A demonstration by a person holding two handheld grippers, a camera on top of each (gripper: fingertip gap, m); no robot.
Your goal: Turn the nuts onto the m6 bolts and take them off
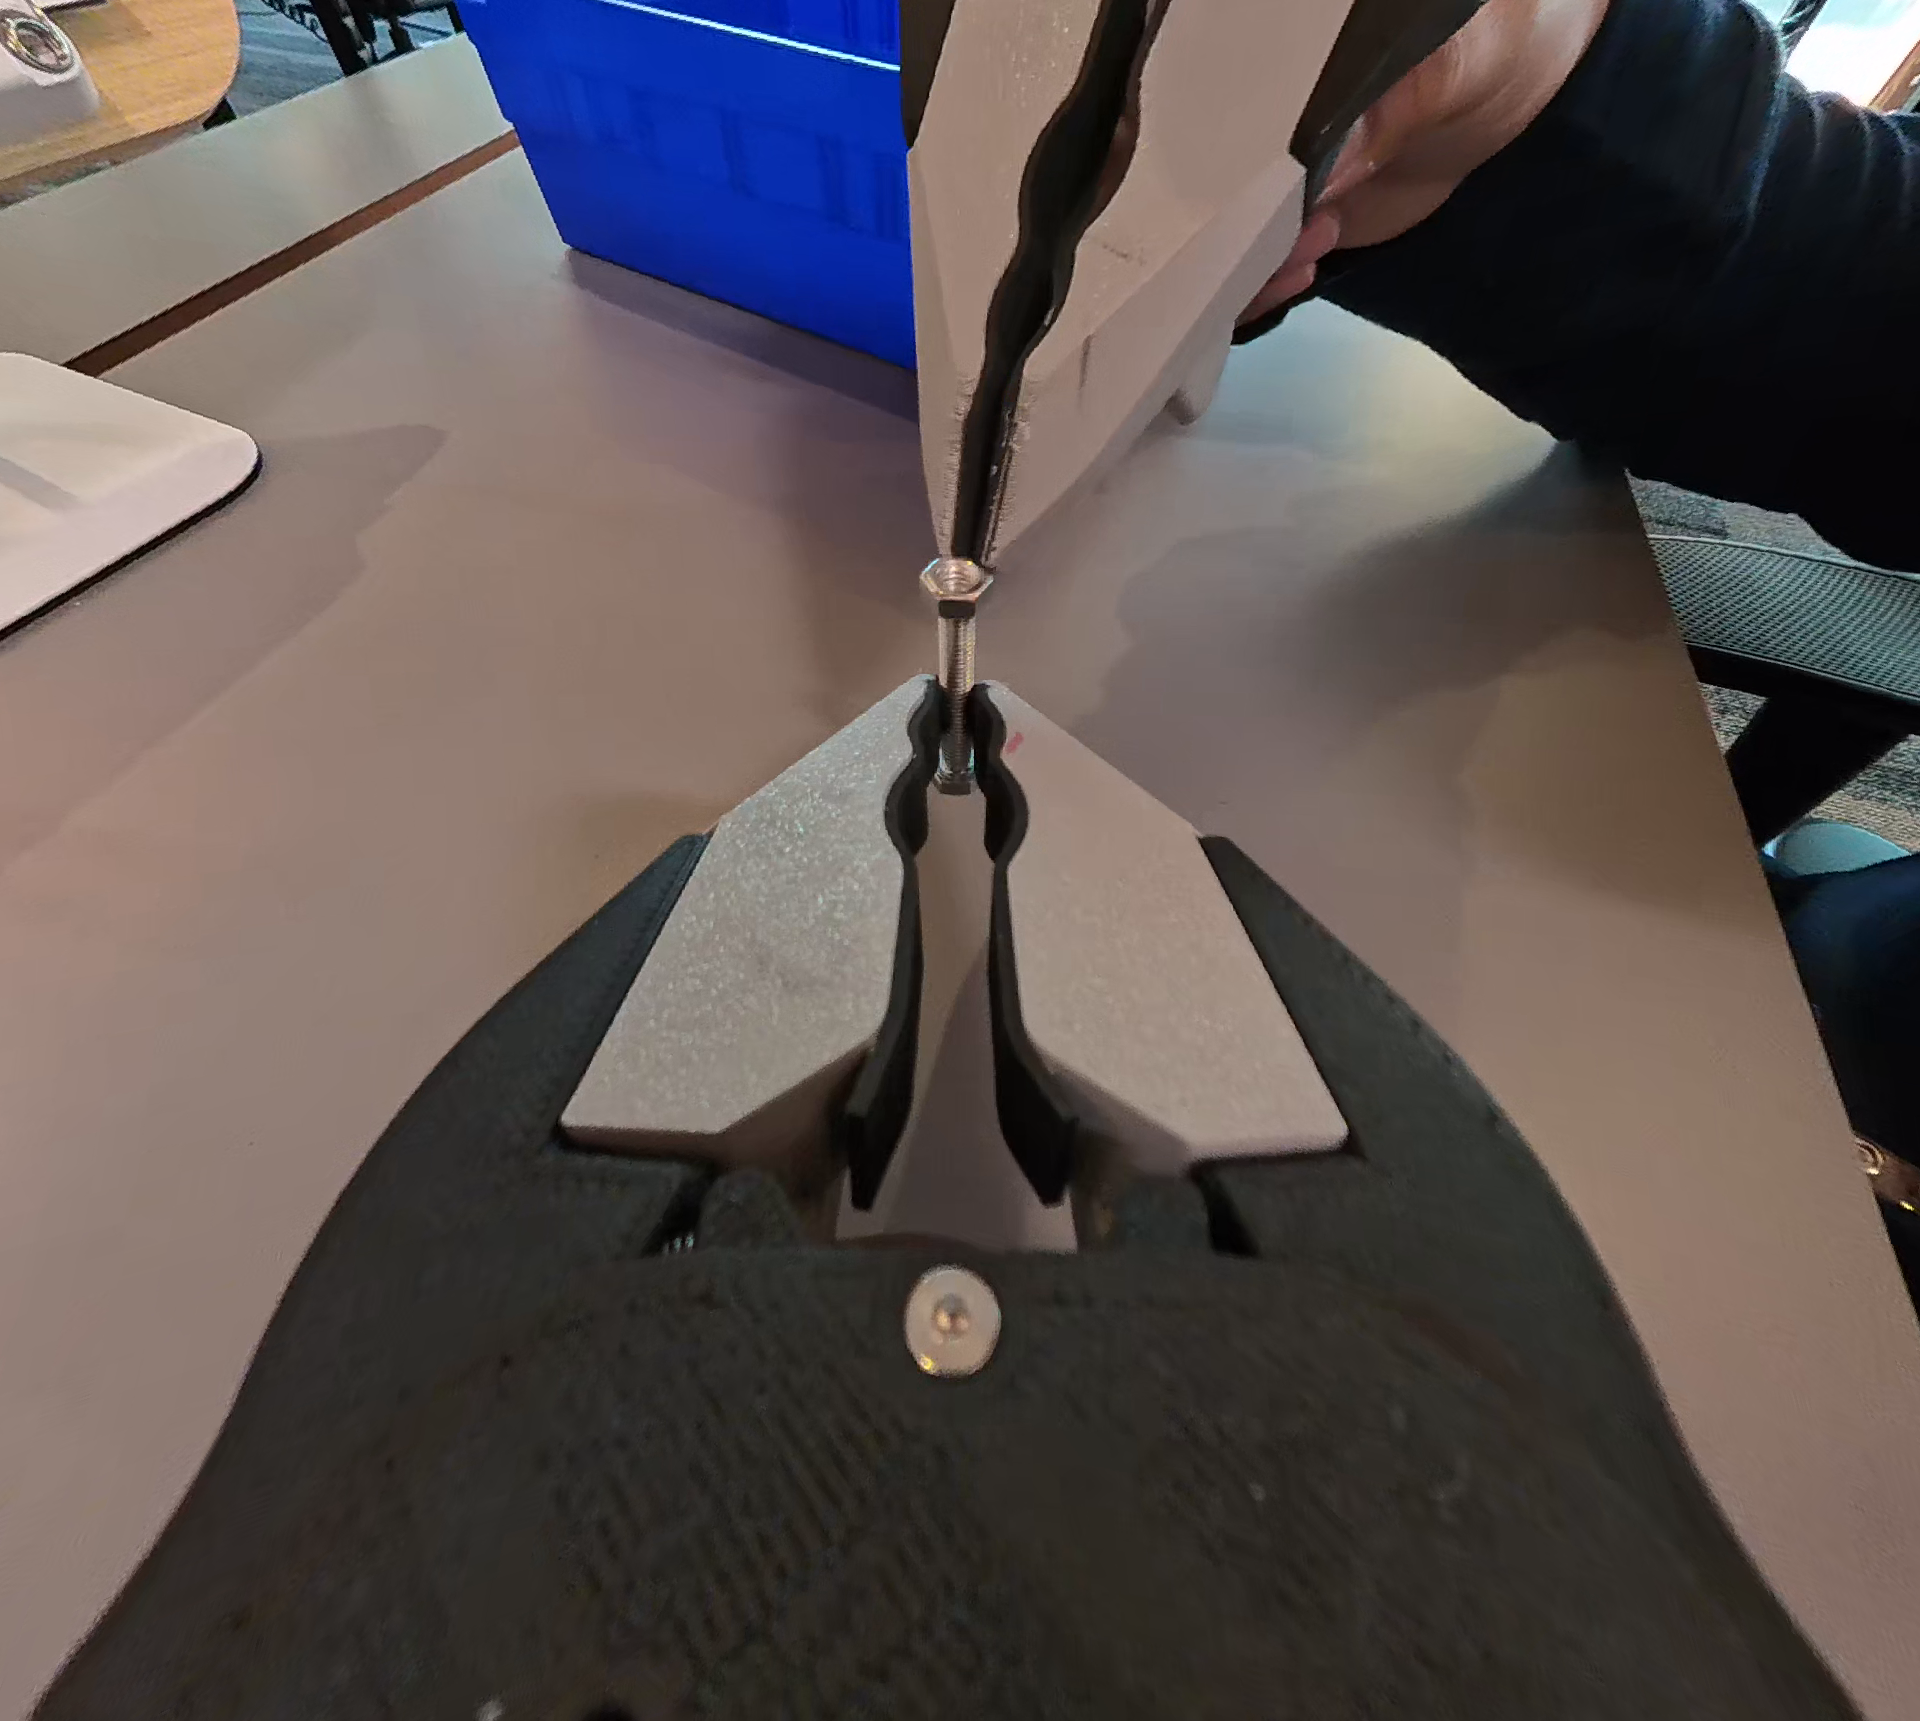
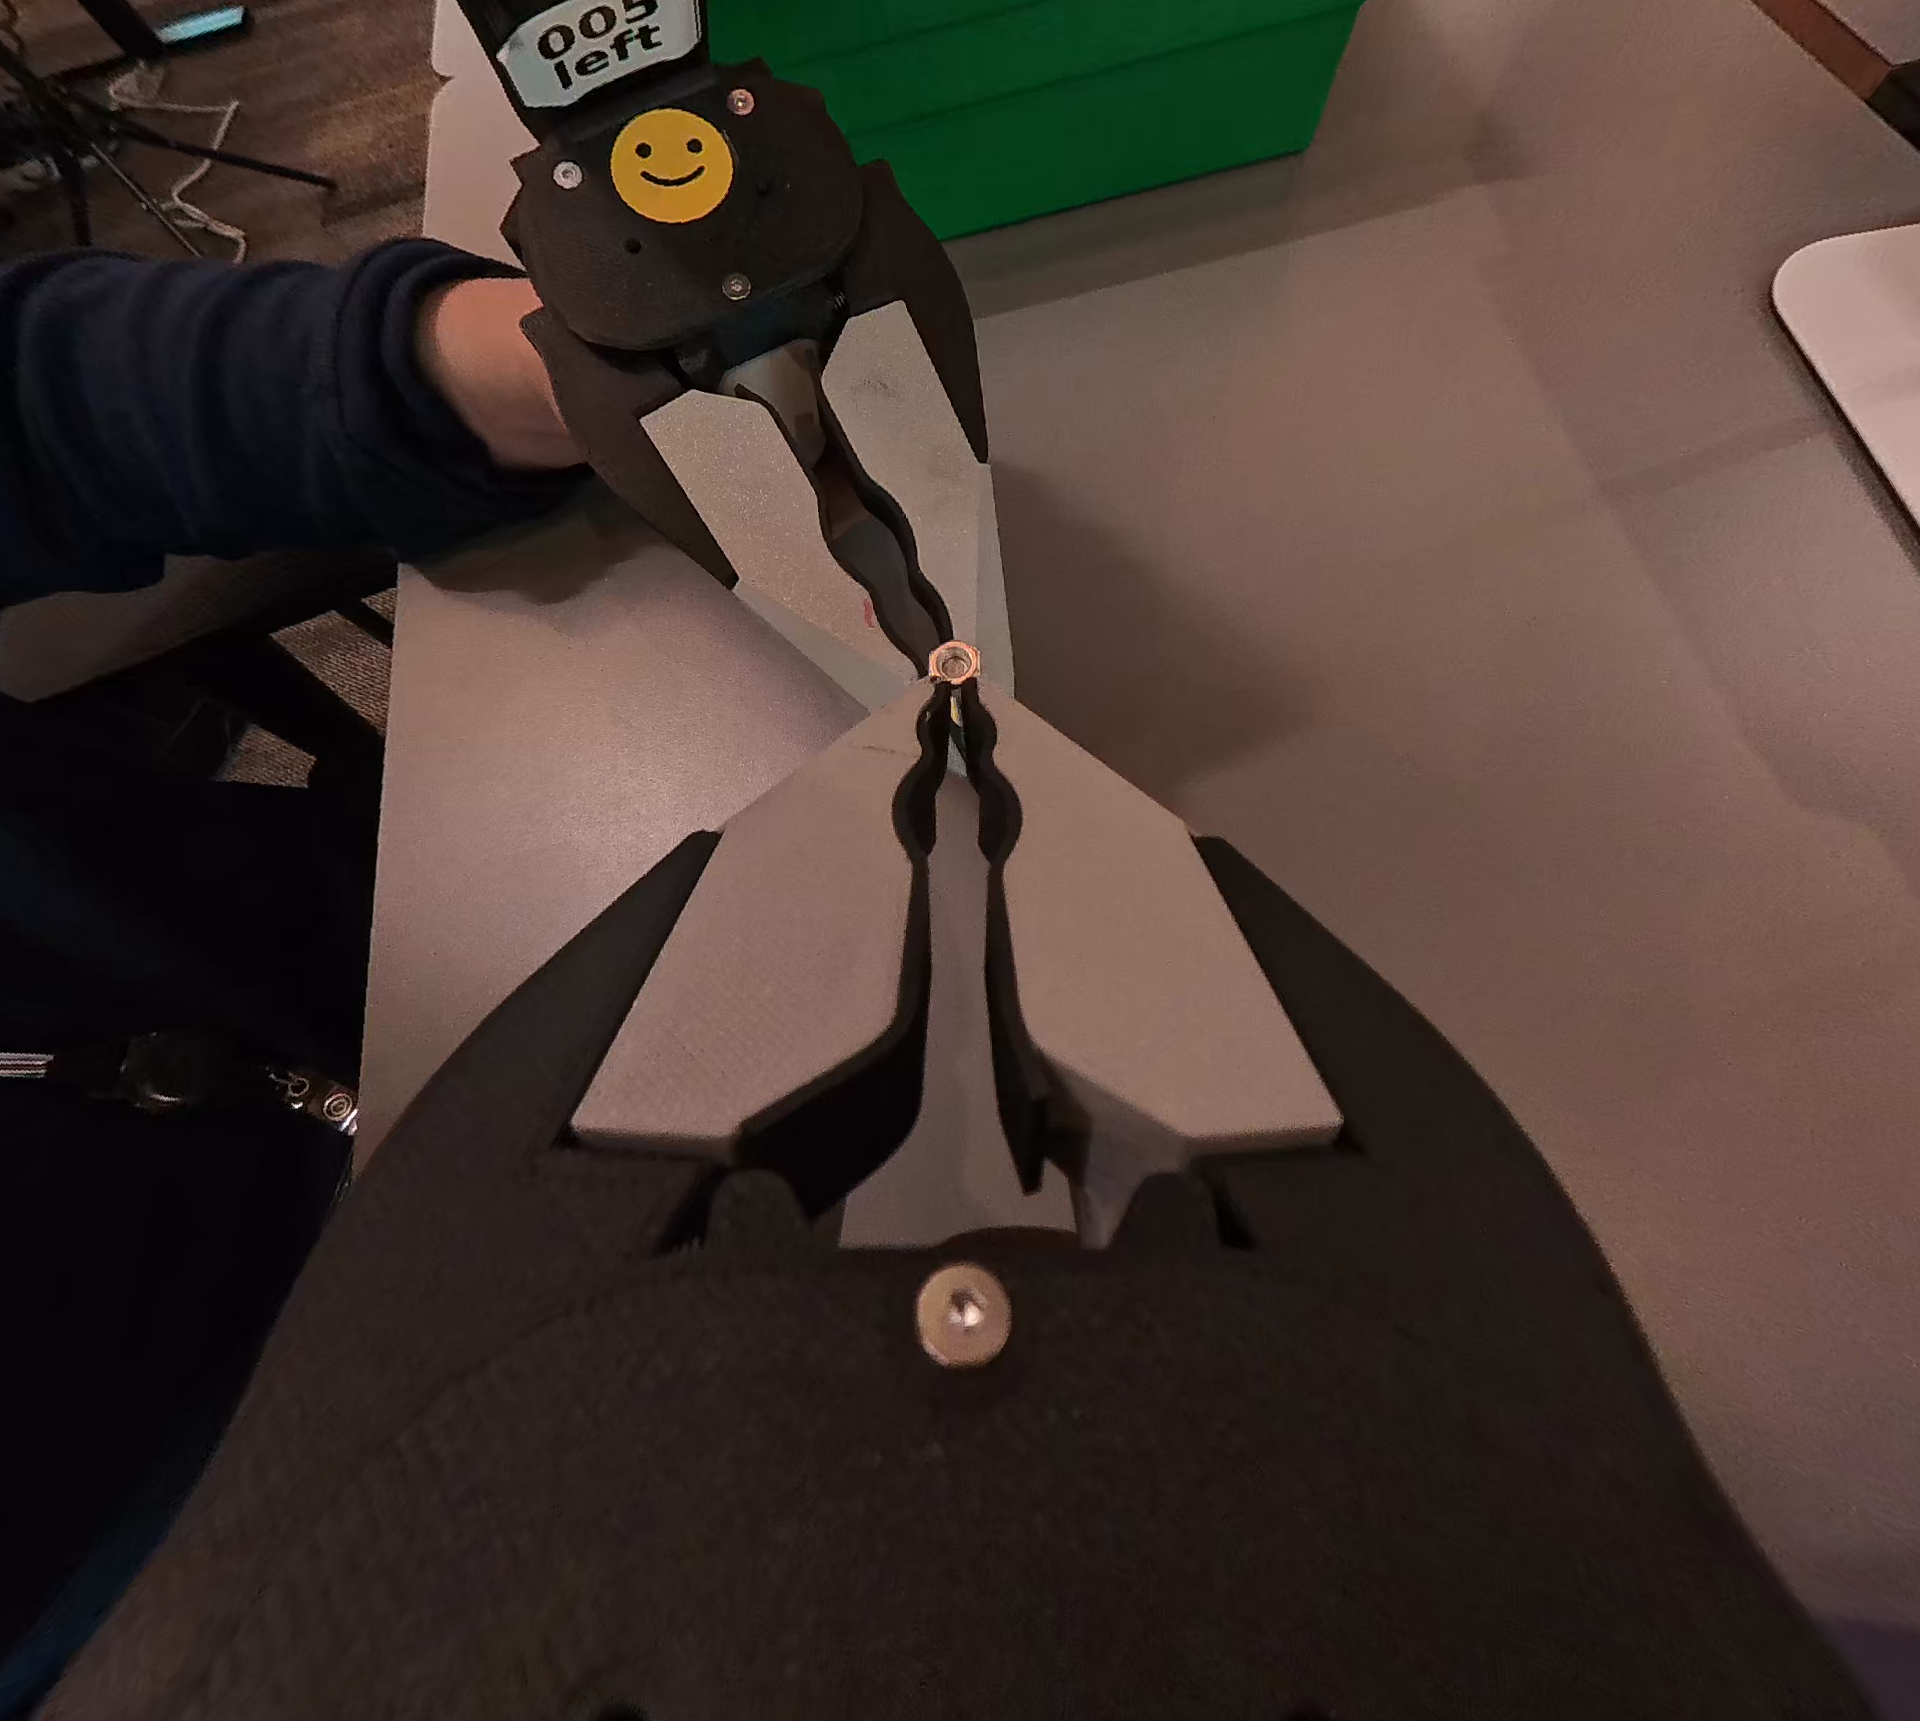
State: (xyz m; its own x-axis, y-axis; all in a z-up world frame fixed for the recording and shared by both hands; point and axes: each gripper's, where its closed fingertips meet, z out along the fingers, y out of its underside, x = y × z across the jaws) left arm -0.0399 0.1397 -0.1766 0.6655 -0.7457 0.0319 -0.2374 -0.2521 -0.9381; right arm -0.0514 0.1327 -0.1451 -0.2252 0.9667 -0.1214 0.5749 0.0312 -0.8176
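While the left gripper [image 1: 956, 703] is clamping its fingers on the bolt [image 1: 954, 648] above the bench [image 1: 520, 632], the right gripper [image 2: 951, 700] is pinching the nut [image 1: 957, 578] at the bolt's tip. Judging by that, threading is just starting or finishing; next comes a careful twist, keeping both aligned.

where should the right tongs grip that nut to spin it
On two opposite flats of the nut, coming in along the bolt's axis from its free tip. The left tongs clamp the head end, so only that side is clear, and the hex flats offer parallel faces.
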